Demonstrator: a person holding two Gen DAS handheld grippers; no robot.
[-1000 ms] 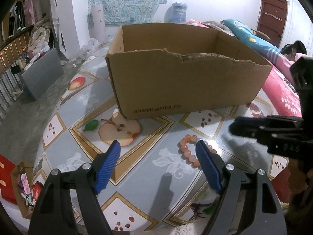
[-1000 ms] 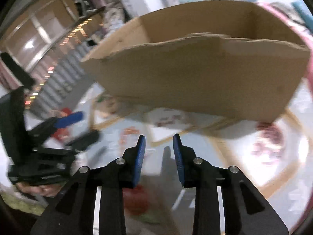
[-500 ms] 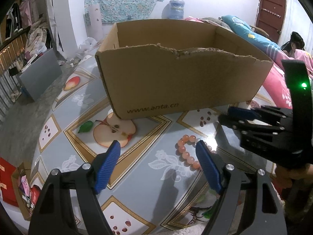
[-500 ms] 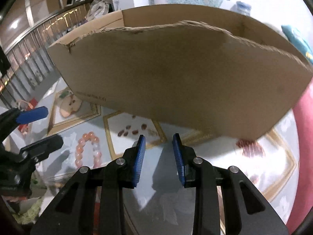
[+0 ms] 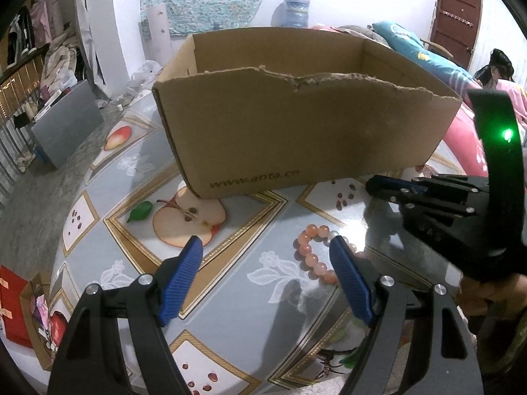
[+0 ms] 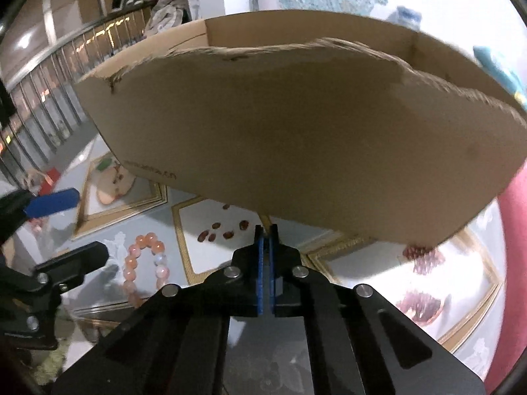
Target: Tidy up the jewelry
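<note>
Now, left hand-held gripper (image 5: 265,256): jaws spread wide, nothing between the blue pads, hovering low over the desk
Right hand-held gripper (image 6: 266,235): blue pads pressed together with only a sliver of gap, nothing visibly gripped; in the left wrist view it sits at 3 o'clock with a green light on its body
Bracelet (image 5: 311,253): ring of pinkish-orange beads with a few pale ones, lying flat on the desk just beside the left gripper's right pad (image 5: 349,279), which hides part of it; in the right wrist view it lies at 8 o'clock of the closed pads
Cardboard box (image 5: 306,138): open-topped, torn front rim, printed web address low on the front wall, standing on the desk at 12 o'clock of the bracelet, apart from it
Desk (image 5: 230,263): covered in a glossy fruit-patterned cloth, a halved apple printed near the box's front left corner
Contents of box: cannot tell, floor hidden by the front wall
</note>
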